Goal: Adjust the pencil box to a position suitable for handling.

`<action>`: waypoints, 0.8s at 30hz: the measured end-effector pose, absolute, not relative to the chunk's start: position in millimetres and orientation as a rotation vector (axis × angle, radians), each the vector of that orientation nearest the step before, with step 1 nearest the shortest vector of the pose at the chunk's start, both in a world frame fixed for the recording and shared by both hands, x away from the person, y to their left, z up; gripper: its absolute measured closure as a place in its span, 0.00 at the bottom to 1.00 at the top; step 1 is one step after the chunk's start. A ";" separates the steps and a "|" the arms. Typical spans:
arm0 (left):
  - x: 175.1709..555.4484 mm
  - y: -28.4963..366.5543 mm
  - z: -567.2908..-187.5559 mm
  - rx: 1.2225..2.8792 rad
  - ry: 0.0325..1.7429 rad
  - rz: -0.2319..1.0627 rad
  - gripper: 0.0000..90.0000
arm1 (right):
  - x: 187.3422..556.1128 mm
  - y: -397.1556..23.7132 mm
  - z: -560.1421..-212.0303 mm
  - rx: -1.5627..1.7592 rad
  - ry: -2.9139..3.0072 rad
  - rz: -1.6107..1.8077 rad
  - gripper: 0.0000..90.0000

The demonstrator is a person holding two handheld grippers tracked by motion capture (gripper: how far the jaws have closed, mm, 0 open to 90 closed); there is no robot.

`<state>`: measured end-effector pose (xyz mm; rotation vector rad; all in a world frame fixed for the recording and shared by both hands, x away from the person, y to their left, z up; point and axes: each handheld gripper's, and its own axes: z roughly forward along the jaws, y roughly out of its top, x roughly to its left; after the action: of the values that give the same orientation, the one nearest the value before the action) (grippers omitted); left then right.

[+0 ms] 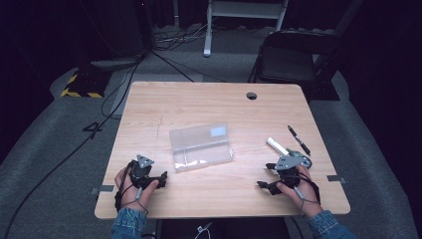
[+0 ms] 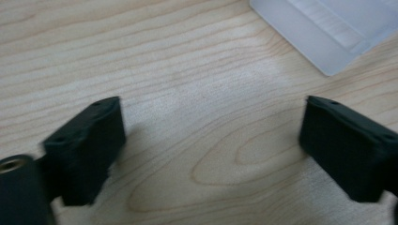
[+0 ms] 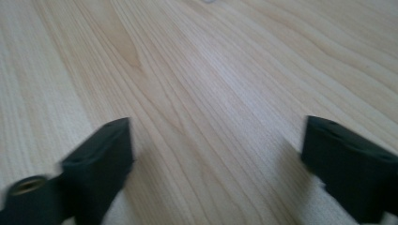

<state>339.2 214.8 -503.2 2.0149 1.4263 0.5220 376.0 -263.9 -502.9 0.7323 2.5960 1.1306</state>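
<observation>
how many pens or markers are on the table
2: a black pen lies near the table's right edge, and a white cylindrical marker lies just left of it, both beyond the right gripper.

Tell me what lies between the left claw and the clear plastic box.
Nothing: bare wood of the table separates the left claw from the clear plastic box. The high view shows the gap; the left gripper view shows empty tabletop before the box's corner.
</observation>
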 end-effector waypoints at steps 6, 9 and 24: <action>342.2 220.4 -493.2 1.963 1.452 0.493 0.21 | 368.2 -267.7 -496.3 0.755 2.587 1.148 0.26; 345.0 220.9 -486.2 1.949 1.444 0.502 0.24 | 364.1 -274.3 -493.6 0.771 2.573 1.149 0.26; 365.1 204.4 -469.5 1.913 1.361 0.458 0.28 | 343.1 -293.1 -484.1 0.856 2.503 1.184 0.24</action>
<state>365.1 204.4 -469.5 1.9135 1.3610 0.4576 343.1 -293.1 -484.1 0.8560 2.5028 1.1843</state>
